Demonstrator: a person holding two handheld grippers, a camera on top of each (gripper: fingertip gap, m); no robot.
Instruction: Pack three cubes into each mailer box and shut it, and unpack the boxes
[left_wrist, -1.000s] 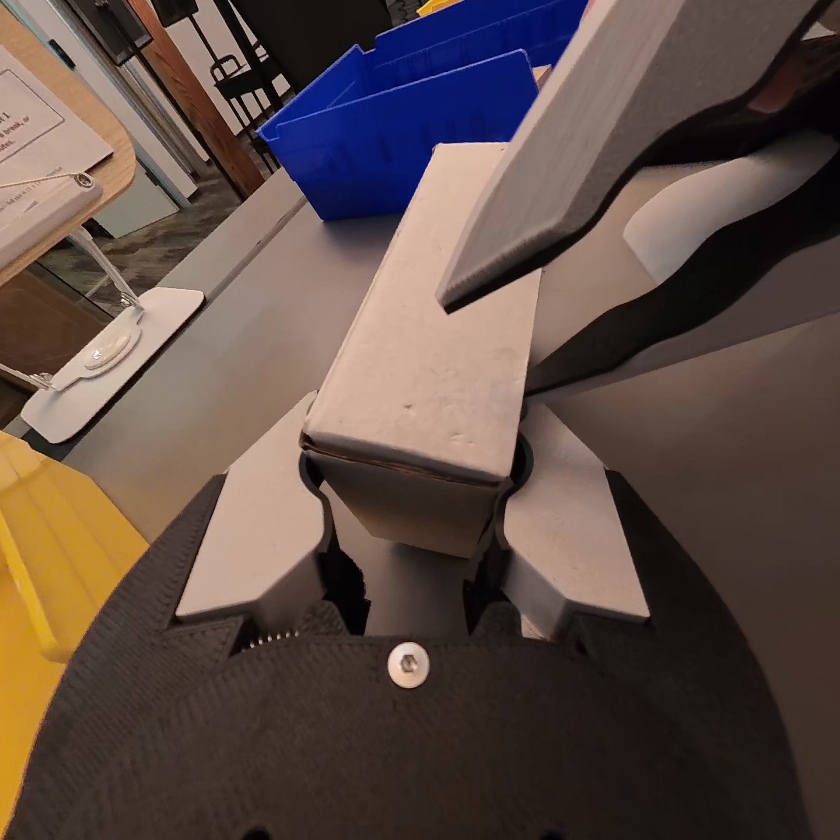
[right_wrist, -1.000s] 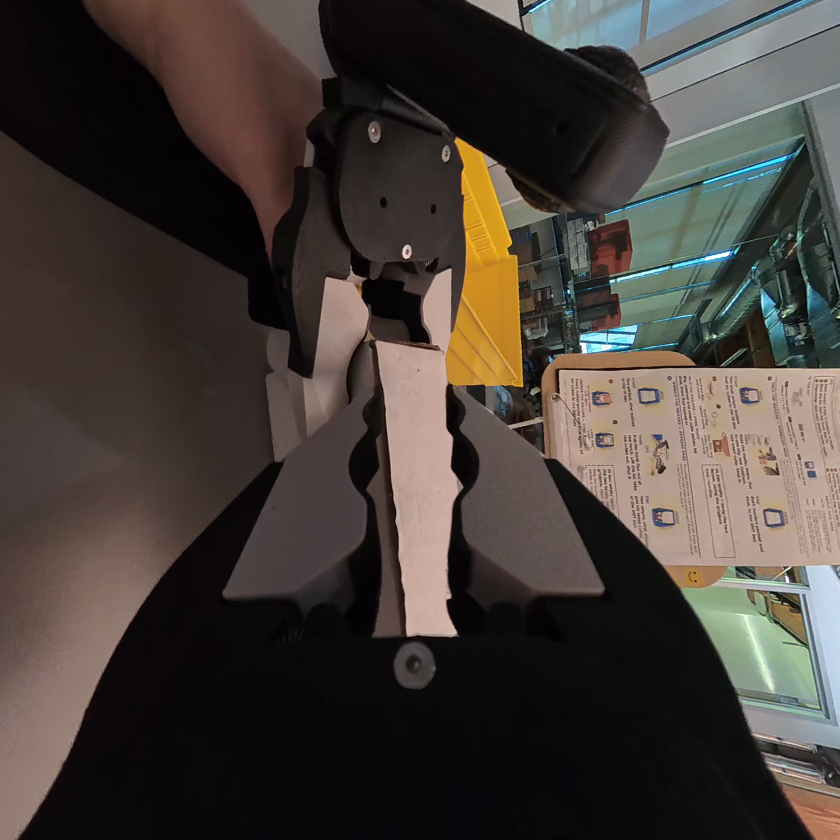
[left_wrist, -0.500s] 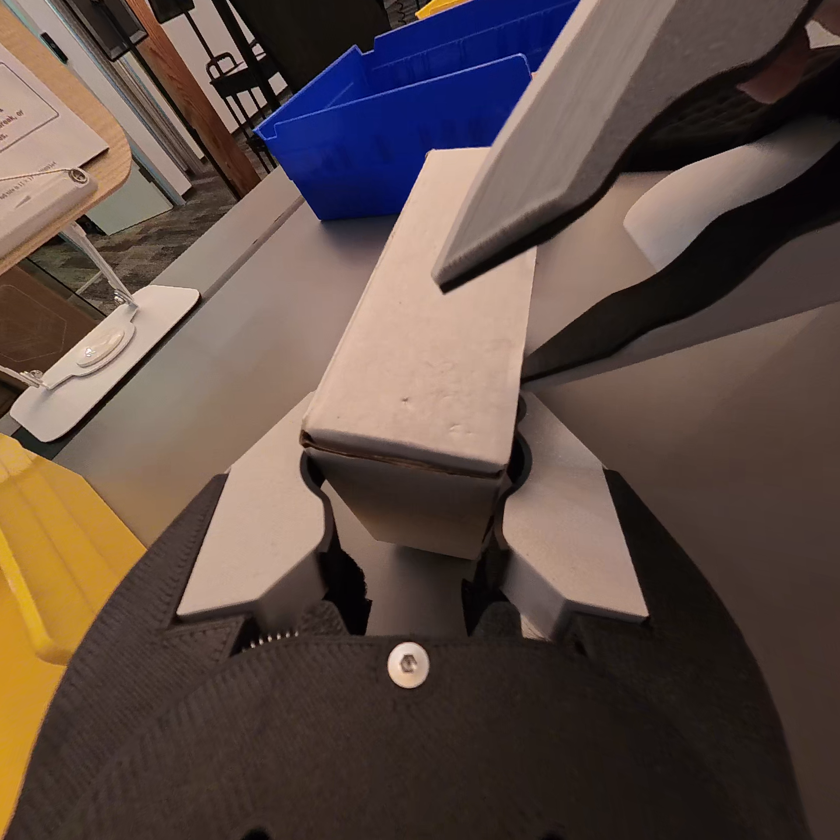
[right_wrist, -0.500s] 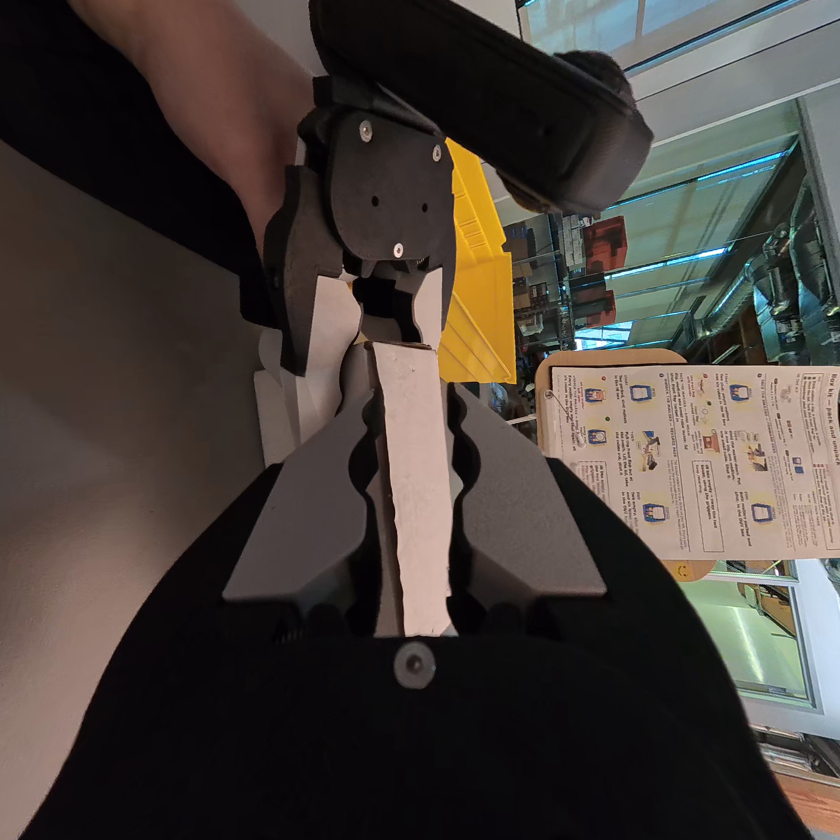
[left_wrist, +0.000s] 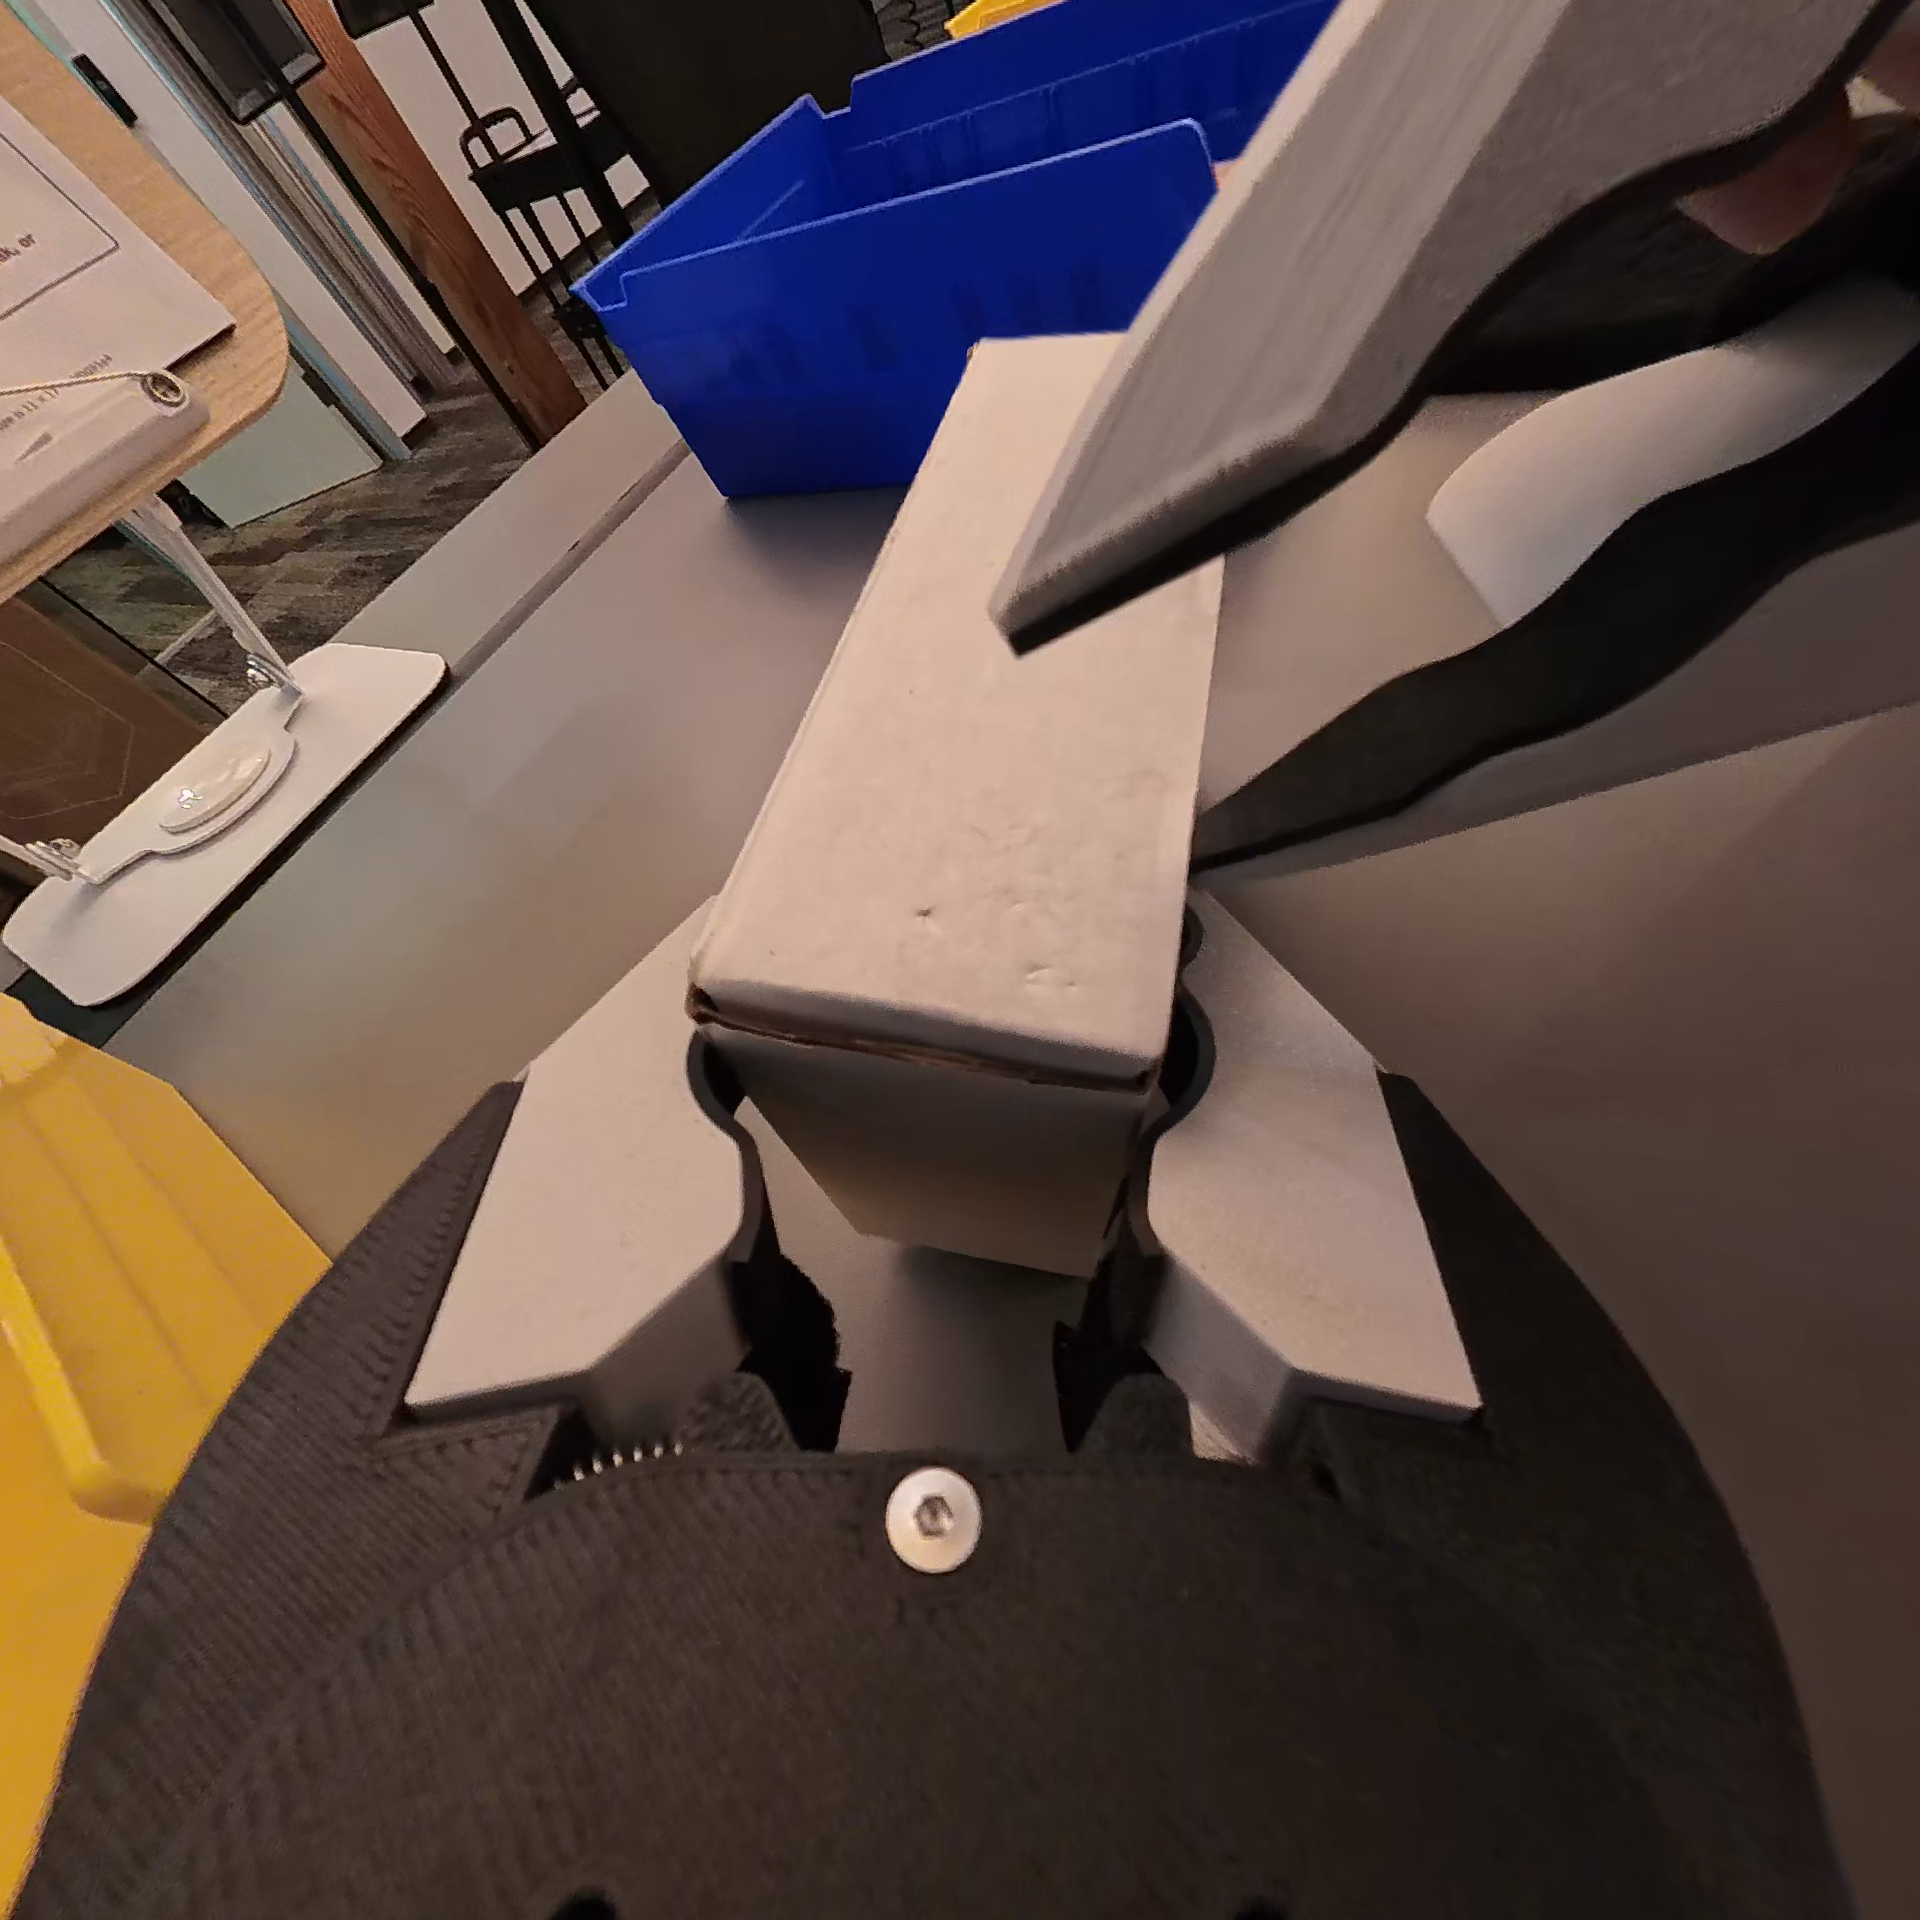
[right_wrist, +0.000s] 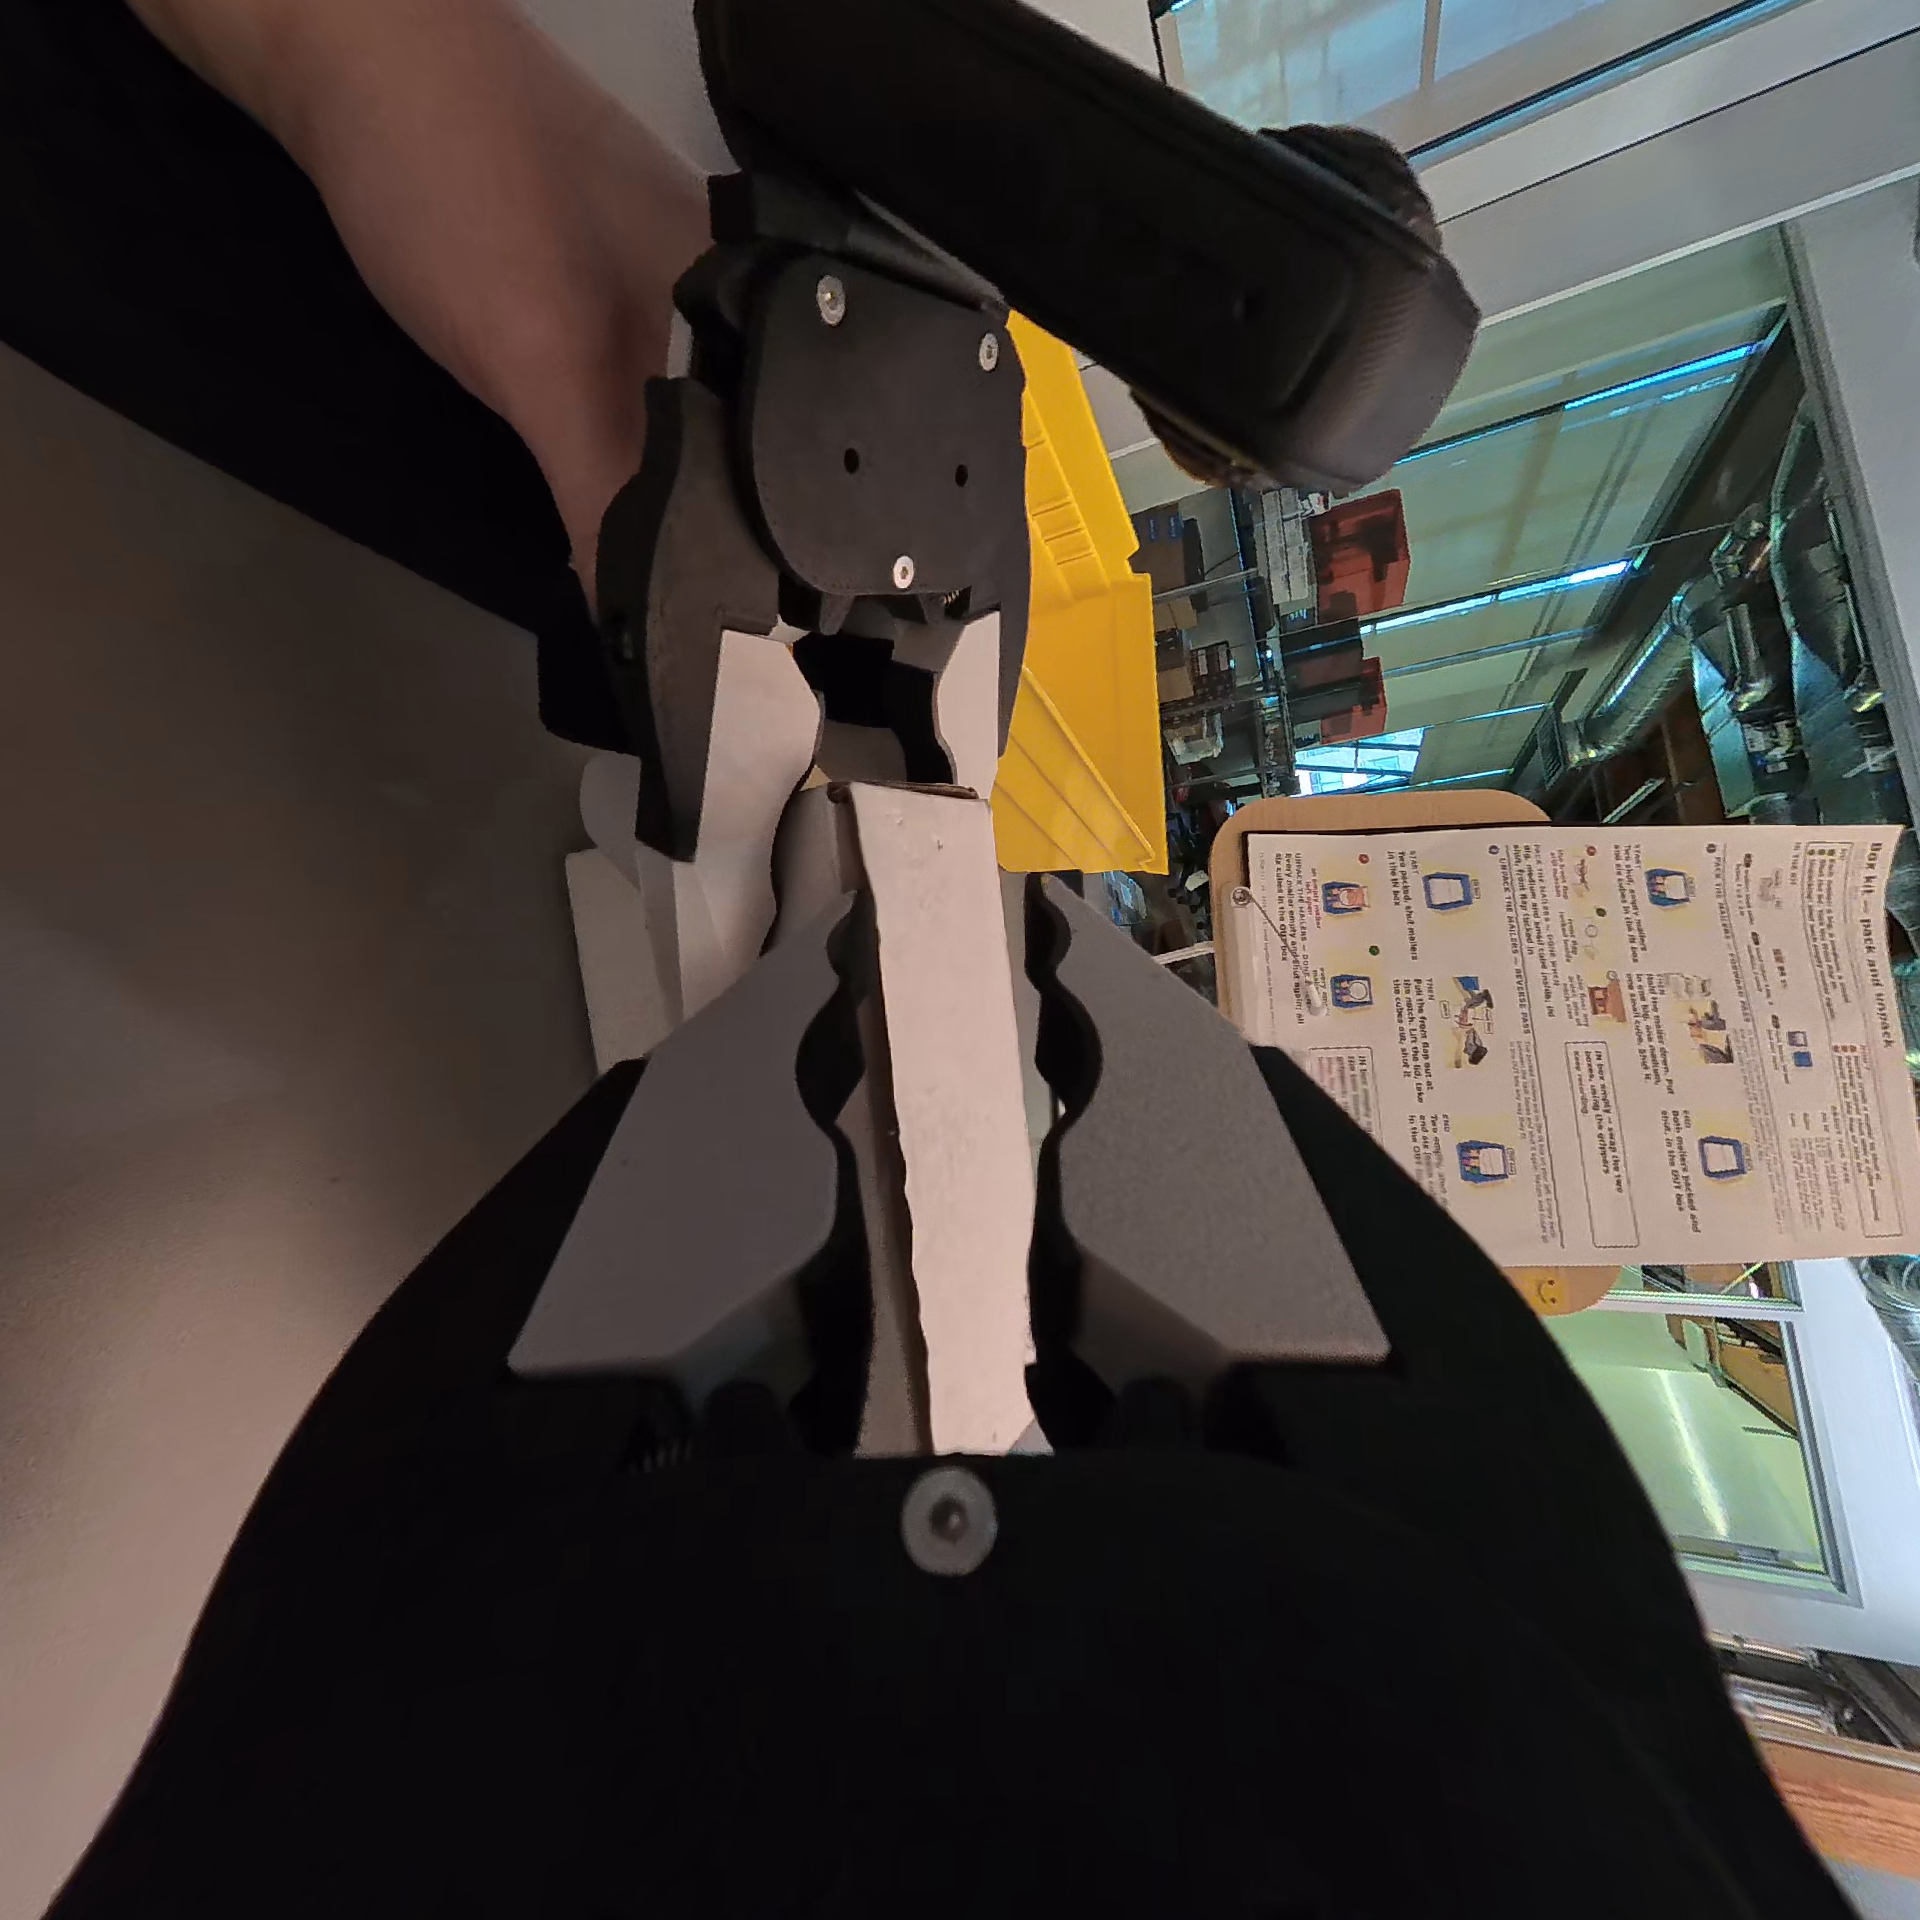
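The left claw (left_wrist: 940, 1091) holds one end of the white mailer box (left_wrist: 997, 790) above the grey tabletop (left_wrist: 499, 748); the right claw (right_wrist: 940, 997) squeezes its other end; a blue bin (left_wrist: 894, 353) sits behind.

The mailer box (left_wrist: 977, 831) is a long, narrow carton of white cardboard, lightly dented on its upper face. It is closed, with a thin dark seam visible along the near top edge. It is held lengthwise above the grey table (left_wrist: 540, 748). In the right wrist view the mailer box (right_wrist: 951, 1091) is seen edge-on.
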